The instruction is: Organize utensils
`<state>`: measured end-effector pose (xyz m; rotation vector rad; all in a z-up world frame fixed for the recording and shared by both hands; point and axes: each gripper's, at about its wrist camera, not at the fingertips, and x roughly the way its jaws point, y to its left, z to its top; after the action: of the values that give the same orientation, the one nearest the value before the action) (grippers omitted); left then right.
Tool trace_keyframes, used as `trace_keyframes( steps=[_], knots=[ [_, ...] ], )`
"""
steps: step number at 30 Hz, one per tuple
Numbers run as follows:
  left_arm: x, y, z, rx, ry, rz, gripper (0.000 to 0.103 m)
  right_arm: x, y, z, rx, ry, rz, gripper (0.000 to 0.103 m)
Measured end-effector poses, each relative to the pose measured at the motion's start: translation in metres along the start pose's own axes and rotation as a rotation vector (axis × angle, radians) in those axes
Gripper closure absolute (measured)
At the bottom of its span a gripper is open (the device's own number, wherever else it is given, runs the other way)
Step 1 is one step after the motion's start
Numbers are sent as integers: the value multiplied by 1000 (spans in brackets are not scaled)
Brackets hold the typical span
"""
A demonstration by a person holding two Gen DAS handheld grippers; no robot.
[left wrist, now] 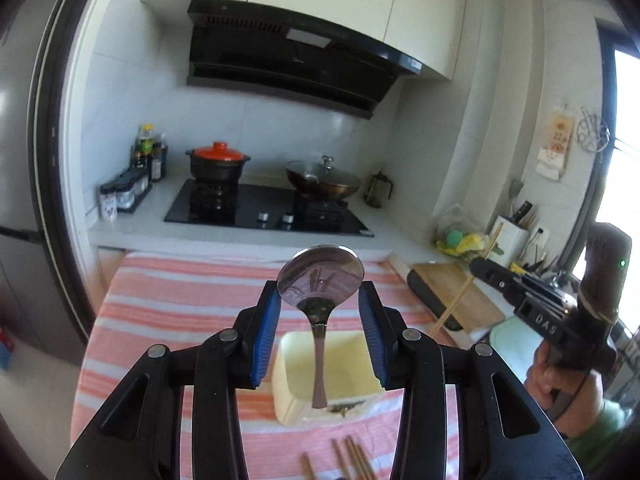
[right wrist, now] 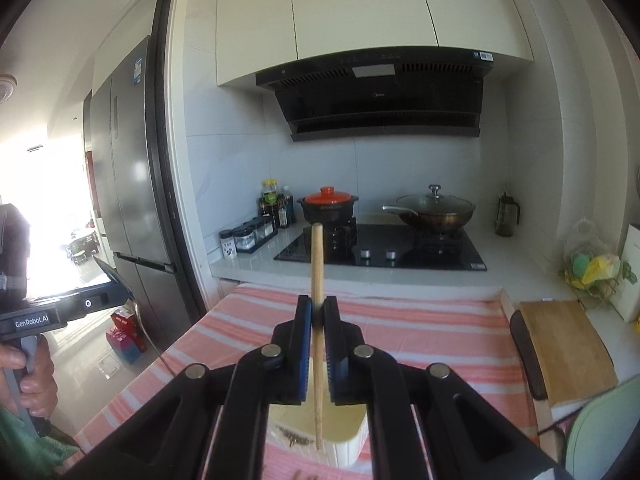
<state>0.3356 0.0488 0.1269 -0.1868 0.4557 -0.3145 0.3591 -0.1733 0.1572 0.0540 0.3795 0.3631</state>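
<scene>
My left gripper [left wrist: 320,296] is shut on a steel spoon [left wrist: 320,280], pads on the sides of its bowl, handle hanging down over a cream rectangular holder [left wrist: 288,392] on the striped cloth. My right gripper [right wrist: 318,312] is shut on a wooden chopstick [right wrist: 317,264], held upright with its thin tip down in the same holder [right wrist: 352,444]. The right gripper also shows at the right of the left wrist view [left wrist: 520,284], with its chopstick [left wrist: 464,284]. Several more chopsticks [left wrist: 352,460] lie on the cloth in front of the holder.
The pink striped cloth [left wrist: 168,304] covers the table. Behind it is a counter with a black hob [left wrist: 264,208], a red-lidded pot [left wrist: 218,164], a wok [left wrist: 324,180] and spice jars [left wrist: 124,192]. A wooden cutting board [right wrist: 568,348] lies to the right. A fridge [right wrist: 128,160] stands to the left.
</scene>
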Motion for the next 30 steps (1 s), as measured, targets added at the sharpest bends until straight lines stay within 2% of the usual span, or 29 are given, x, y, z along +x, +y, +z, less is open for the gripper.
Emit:
trace_keyframes(
  steps=[3,5,6,7,9,12,17,18,19,20,21,22,27,28,30],
  knots=[
    [43,-4,-2,-13,53,-1,63,33,-5,-9,1,20,-13,97],
    [75,-3,-13,-26,122,-1,63,58,-14,-22,26,76,-9,97],
    [89,-3,-19,-31,158,8,91,70,-18,-30,47,120,-3,97],
    [106,-2,-26,-36,216,-8,98,82,-23,-36,70,164,2,97],
    [132,2,-43,-57,291,-14,98,104,-31,-54,104,251,-1,97],
    [158,3,-67,-38,352,6,98,127,-38,-77,117,338,-5,97],
    [163,9,-81,-63,369,20,98,148,-40,-93,121,397,3,94],
    [160,10,-81,-66,366,30,90,152,-40,-93,109,421,1,93],
    [157,11,-79,-68,367,37,75,157,-40,-94,98,443,-10,77],
    [150,12,-77,-70,361,42,67,157,-41,-92,96,451,-30,54],
    [144,13,-73,-69,349,47,53,153,-42,-90,101,432,-43,49],
    [136,14,-71,-65,335,54,42,145,-43,-85,108,405,-52,49],
    [71,22,-67,4,288,71,12,87,-45,-63,105,296,-76,49],
    [57,24,-71,18,288,78,7,71,-44,-62,90,283,-80,48],
    [32,30,-85,36,297,88,4,42,-40,-67,49,272,-92,46]
  ],
)
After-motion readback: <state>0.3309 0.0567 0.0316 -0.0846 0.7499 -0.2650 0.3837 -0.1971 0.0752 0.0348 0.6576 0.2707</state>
